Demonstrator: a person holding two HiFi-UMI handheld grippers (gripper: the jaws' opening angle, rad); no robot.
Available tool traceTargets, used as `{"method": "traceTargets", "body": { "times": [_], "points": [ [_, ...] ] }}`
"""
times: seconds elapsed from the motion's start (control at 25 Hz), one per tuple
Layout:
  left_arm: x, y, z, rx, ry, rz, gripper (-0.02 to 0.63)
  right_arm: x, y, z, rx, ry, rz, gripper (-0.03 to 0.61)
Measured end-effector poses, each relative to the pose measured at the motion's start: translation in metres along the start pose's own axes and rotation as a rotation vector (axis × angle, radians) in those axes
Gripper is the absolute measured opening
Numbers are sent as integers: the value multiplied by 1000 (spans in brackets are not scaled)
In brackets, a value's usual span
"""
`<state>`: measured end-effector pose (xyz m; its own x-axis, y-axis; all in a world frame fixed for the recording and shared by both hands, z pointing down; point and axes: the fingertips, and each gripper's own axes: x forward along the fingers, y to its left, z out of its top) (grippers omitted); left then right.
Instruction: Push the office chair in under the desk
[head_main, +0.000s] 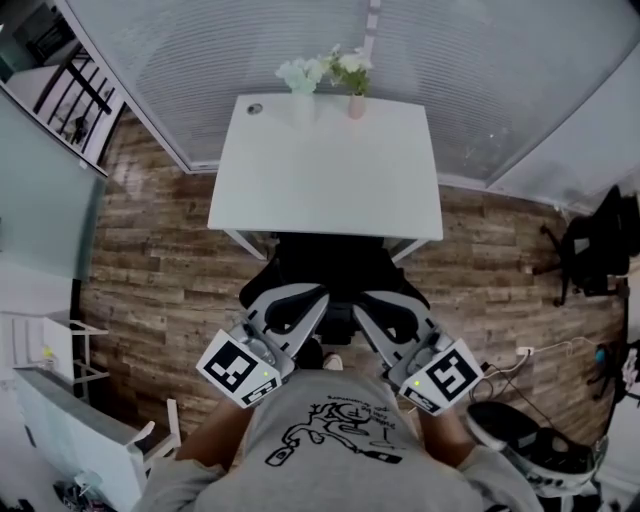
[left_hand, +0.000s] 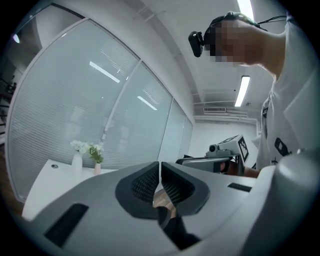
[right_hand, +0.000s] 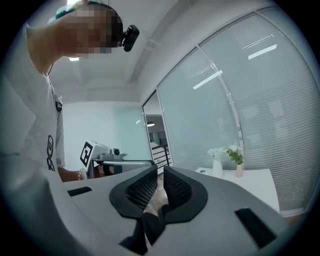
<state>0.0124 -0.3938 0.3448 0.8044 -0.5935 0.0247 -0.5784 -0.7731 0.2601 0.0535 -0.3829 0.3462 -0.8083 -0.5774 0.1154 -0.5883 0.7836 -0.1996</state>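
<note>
Plank floor, white desk, black office chair mostly beneath; left gripper and right gripper closed, empty.

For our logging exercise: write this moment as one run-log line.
office chair: partly under desk | left gripper: shut, empty | right gripper: shut, empty

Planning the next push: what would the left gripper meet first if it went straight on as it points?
Likely nothing close. The left gripper, shut and empty, points level, higher than the desk at its left, and would pass just left of the right gripper. The glass wall comes first, though depth is unclear.
</note>
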Motion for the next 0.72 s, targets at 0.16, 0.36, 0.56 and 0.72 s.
{"method": "traceTargets", "body": {
  "times": [0.16, 0.36, 0.56, 0.72],
  "points": [
    [0, -9, 9, -25, -47, -15, 12, 0, 3, 11, 22, -27, -7, 46],
    [2, -16, 17, 16, -59, -17, 12, -2, -2, 18, 21, -30, -34, 38],
    [2, -13, 16, 12, -48, -2, 12, -1, -5, 18, 17, -28, -47, 38],
    [1, -15, 17, 20, -49, -13, 12, 0, -3, 17, 13, -27, -51, 37]
  ]
}}
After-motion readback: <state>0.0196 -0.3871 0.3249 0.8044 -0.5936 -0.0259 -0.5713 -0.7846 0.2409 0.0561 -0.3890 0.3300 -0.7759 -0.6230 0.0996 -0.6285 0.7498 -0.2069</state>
